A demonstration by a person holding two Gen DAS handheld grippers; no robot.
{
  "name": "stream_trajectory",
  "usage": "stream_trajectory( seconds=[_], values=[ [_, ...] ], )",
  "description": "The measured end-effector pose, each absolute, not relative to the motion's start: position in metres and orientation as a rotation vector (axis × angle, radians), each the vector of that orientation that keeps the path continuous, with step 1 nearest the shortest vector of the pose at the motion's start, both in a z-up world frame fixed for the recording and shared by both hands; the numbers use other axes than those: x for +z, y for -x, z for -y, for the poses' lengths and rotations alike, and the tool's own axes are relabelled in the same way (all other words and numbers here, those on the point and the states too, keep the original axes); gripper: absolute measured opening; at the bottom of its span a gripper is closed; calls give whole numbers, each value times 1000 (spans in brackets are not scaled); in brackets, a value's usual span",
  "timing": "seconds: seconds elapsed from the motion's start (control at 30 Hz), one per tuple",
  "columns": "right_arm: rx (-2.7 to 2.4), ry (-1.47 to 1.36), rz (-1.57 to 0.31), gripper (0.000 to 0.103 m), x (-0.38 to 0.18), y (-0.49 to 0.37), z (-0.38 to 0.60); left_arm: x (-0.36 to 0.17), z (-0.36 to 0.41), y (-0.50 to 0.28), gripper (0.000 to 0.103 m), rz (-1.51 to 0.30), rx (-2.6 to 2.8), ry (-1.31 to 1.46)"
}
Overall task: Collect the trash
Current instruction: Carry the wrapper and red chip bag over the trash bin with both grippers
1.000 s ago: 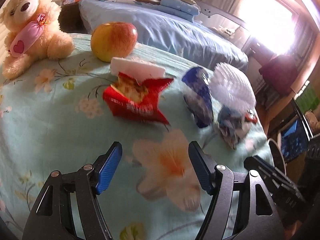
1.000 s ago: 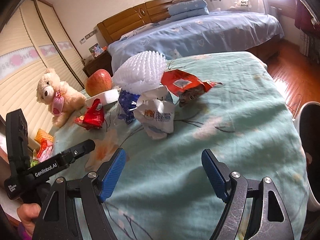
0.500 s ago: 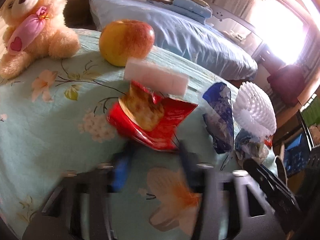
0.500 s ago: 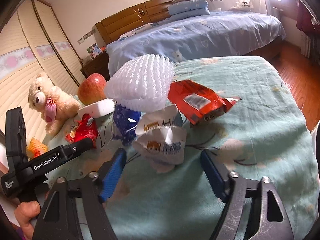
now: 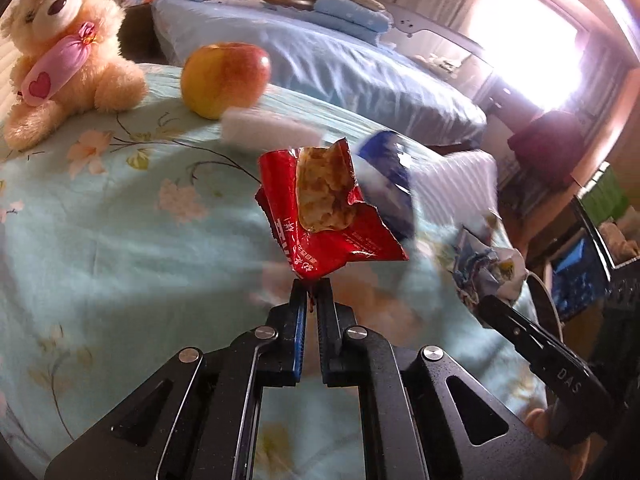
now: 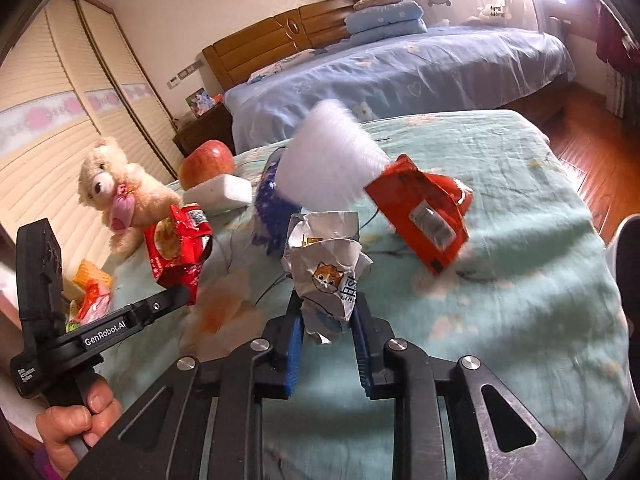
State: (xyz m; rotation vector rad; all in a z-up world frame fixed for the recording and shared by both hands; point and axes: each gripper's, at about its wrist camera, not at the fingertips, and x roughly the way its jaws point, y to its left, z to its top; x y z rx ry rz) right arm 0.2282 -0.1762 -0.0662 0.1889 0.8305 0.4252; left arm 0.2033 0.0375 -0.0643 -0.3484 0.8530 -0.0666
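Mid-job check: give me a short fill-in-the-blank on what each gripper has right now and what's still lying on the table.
1. The left gripper has its jaws shut on the ____ snack wrapper.
2. The crumpled white wrapper in the right gripper shows a cartoon ____.
3. The round fruit beside the teddy bear is an ____.
4. The wrappers not yet picked up lie on a floral ____ tablecloth.

Missing words: red; cat; apple; green
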Motion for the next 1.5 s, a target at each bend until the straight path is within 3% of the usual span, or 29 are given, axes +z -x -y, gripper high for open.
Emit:
stream_trajectory(
  seconds=[0.63,1.5],
  values=[
    [325,-252,-793,23,-58,-177,245,-55,54,-168,5,-885,-284,251],
    [158,-325,-738,23,-58,-145,330,-50,149,-175,5,-909,-434,128]
  ],
)
